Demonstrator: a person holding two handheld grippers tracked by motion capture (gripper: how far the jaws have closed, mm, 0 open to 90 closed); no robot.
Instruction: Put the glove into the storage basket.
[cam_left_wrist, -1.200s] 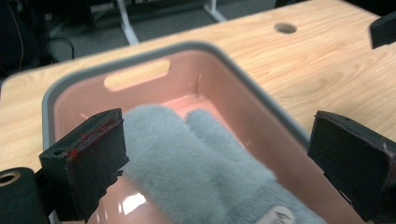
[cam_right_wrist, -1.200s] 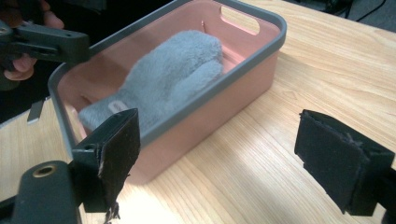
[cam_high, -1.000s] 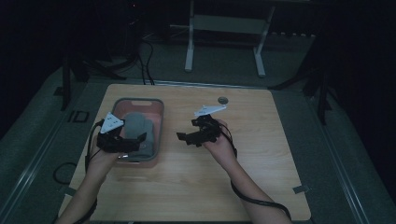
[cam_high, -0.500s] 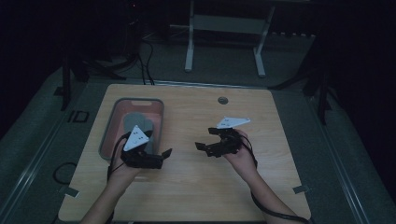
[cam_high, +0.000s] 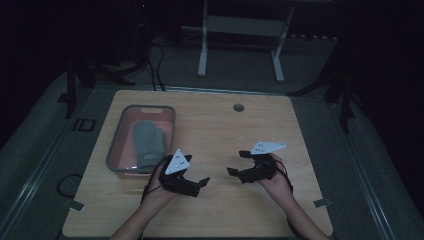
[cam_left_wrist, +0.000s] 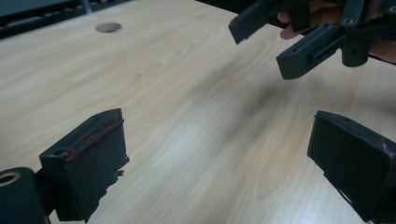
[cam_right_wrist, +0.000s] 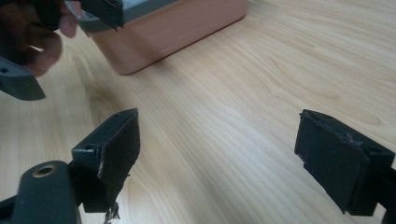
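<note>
we note the change first: a second ago the left gripper (cam_high: 202, 183) was down at the bin (cam_high: 116, 150), and both grippers sat farther up the table (cam_high: 215, 125). now both have pulled back toward the near edge and face each other over bare wood, close together but apart. the left gripper has its jaws spread wide with nothing between them; the right gripper (cam_high: 236, 163) is the same, wide and empty.

the grey mitten (cam_high: 146, 140) lies inside the bin, at the left side of the table, between its far and near edges. we read this as the mitten dropped off and the placing likely finished, hands retreating.

the mitten lies flat, long axis running far-to-near along the bin's length. the rounded fingertip end points to the far edge, and the cuff, with a small label, points to the near edge. the thumb appears to sit on the right side, though the light is dim.
</note>
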